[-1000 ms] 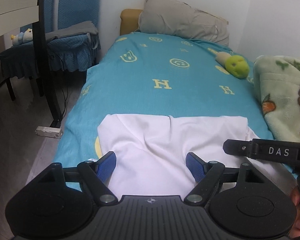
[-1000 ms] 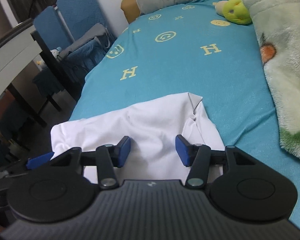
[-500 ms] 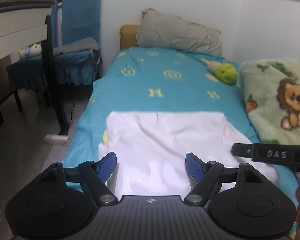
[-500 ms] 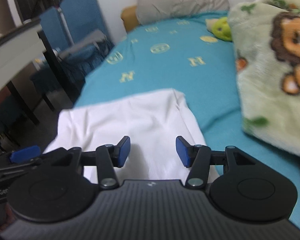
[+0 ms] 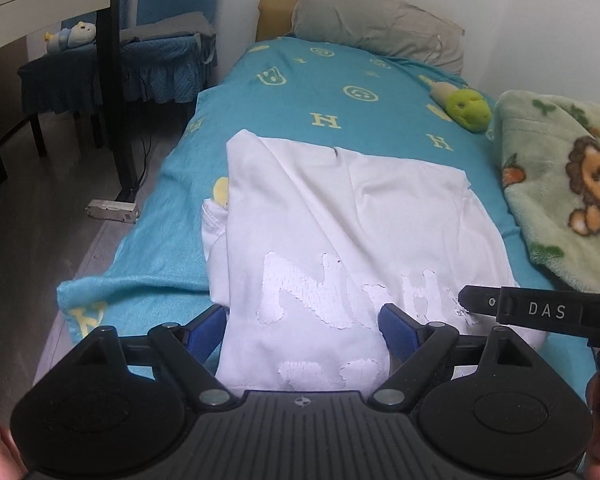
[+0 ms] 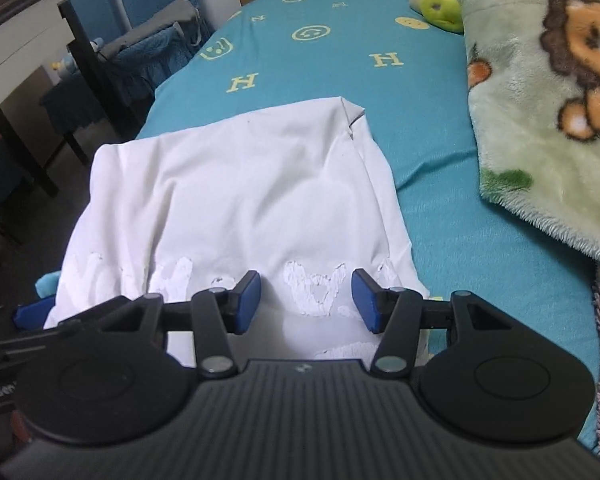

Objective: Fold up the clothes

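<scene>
A white cotton garment with raised white lettering [image 5: 340, 216] is lying partly folded on the near end of the bed's turquoise sheet with yellow letters and smileys [image 5: 332, 92]. The left gripper [image 5: 304, 326] is hovering over its near edge, jaws opening wide, cloth showing between the blue pads but not pinched. The right gripper [image 6: 306, 300] is hanging just beside it, jaws standing half apart over the lettering, gripping nothing. A green fleece lion blanket [image 6: 540, 92] is lying alongside
</scene>
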The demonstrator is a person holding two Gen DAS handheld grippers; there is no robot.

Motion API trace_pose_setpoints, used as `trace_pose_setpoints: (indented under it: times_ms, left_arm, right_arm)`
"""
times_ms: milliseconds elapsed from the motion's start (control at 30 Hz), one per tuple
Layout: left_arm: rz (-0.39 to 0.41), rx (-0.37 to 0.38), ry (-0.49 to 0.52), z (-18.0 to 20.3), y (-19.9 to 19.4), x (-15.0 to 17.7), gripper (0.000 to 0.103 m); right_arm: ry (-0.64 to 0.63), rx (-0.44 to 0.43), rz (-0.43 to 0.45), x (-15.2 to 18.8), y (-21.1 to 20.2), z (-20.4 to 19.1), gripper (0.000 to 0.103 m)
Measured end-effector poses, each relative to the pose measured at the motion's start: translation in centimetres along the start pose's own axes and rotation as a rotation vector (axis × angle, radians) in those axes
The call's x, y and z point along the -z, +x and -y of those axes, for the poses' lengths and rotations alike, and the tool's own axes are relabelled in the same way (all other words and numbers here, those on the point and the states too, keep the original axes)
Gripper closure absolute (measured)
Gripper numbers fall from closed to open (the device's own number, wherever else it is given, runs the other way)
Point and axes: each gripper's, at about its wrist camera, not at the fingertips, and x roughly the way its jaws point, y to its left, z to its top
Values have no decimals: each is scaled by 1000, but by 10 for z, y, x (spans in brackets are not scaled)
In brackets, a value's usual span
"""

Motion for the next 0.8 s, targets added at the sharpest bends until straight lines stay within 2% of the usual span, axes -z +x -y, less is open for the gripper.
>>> trace_pose_setpoints:
  times_ms: [100, 267, 367, 600, 700, 800]
  left_arm:
    - [12, 5, -8, 0, -6, -1, 17]
    - [16, 86, -97, 0, -19, -3, 17]
    - [39, 76, -118, 5, -26, -4, 16]
    - [-17, 153, -260, -4, -42, 2, 16]
    - [-14, 192, -310, -5, -53, 10, 14]
    - [-65, 209, -381, -12, -43, 10, 14]
  right_arm:
    - [0, -1, 3, 1, -3, -1, 49]
    - [-1, -6, 21, 2, -5, -1, 50]
    - [0, -5, 22, 1, -5, -1, 50]
    - [12, -10, 5, 1, 1, 0, 49]
    - [10, -7, 4, 1, 1, 0, 49]
    - [25, -14, 6, 1, 3, 3, 49]
